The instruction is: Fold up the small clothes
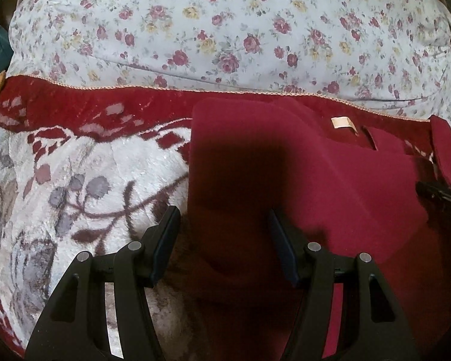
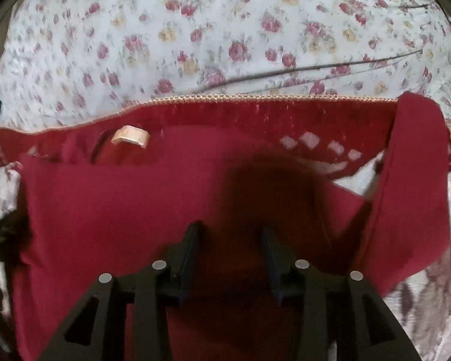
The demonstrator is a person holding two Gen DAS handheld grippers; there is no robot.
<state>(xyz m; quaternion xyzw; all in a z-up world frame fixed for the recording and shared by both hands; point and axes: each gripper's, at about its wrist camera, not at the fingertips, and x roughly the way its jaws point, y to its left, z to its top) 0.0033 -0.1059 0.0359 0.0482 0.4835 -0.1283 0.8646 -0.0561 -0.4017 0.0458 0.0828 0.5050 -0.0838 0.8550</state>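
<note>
One small garment [image 1: 300, 180], dark red, is laid on a red-and-white patterned blanket [image 1: 90, 165] spread over a bed; a floral sheet [image 1: 225, 24] lies beyond the blanket's stitched edge. A pale neck label [image 1: 341, 122] marks the far end of the garment. The left side has been turned in to a straight edge; on the right, a sleeve or side panel [image 2: 415, 186] is seen raised and unfolded.

Two tools are recorded. The left tool [image 1: 222, 240] hovers low over the garment's left folded edge, jaws apart, nothing between them; its left finger sits over the blanket, its right finger over the cloth. The right tool [image 2: 230, 255] is held above the middle of the garment, pointing towards the label, jaws likewise apart and empty.

Step in hand, as judged: the right panel is to be folded inward. It would best be pinched near its outer edge, through one layer only, carried across until it matches the left fold, and let down flat. The left tool may be pressed on the folded side so that the cloth is not dragged. Wrinkles are best smoothed before the crosswise fold.
</note>
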